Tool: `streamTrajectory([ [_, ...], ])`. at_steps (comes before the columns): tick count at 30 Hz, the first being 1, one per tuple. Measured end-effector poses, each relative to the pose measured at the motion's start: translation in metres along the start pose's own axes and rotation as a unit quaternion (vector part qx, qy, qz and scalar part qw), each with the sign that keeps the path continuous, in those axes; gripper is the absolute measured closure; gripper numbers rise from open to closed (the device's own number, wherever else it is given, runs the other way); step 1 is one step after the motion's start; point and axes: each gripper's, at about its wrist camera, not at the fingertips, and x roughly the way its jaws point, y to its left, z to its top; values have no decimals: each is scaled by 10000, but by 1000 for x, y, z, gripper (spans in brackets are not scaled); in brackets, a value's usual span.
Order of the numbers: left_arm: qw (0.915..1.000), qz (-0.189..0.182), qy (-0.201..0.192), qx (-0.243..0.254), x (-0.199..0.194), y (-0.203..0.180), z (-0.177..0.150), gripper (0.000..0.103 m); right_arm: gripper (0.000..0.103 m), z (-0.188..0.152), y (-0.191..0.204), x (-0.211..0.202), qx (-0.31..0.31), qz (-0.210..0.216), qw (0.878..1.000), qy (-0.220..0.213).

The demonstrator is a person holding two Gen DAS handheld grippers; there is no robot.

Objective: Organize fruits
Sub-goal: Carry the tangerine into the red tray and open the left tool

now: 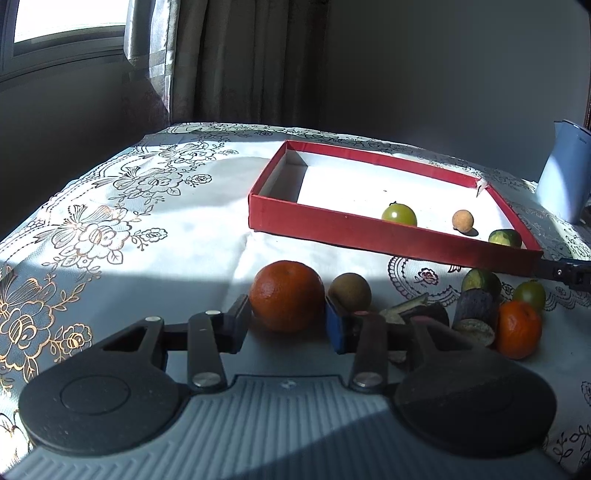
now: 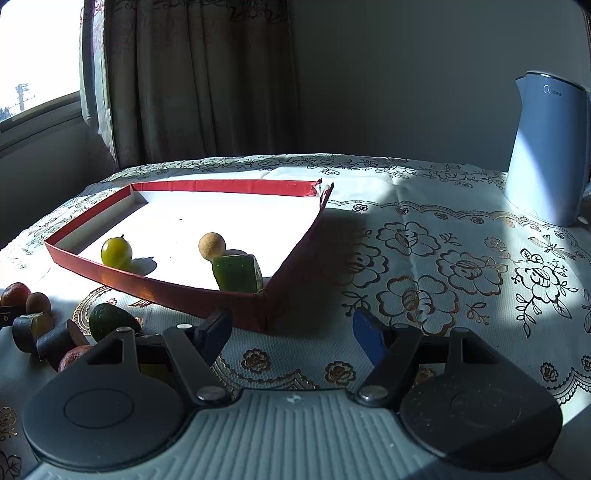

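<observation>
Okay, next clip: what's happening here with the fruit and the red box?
A person is sorting fruit into the red box. The left gripper has its fingers on either side of the large orange on the tablecloth, not visibly lifted. The right gripper is open and empty near the box corner. Three pieces are already inside; several more wait outside.

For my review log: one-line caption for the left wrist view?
Left gripper brackets a large orange on the tablecloth, red tray beyond holding three fruits.

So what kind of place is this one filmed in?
Probably a home room: a table with a floral lace tablecloth, a curtained window, and a Midea electric kettle.
</observation>
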Motion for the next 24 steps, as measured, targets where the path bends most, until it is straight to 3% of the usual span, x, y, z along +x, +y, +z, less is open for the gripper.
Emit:
streamTrajectory([
  [8, 9993, 83, -362, -12, -20, -6, -1, 65, 31, 0, 0, 0, -1, -1, 10000, 1],
  [13, 9973, -19, -704, 205, -30, -26, 23, 65, 31, 0, 0, 0, 2, 4, 10000, 6],
  [18, 9961, -112, -827, 284, -6, -41, 57, 65, 31, 0, -2, 2, 40, 20, 10000, 48],
  [24, 9979, -184, -595, 169, 47, -43, 73, 65, 31, 1, -5, 5, 115, 56, 9998, 144],
])
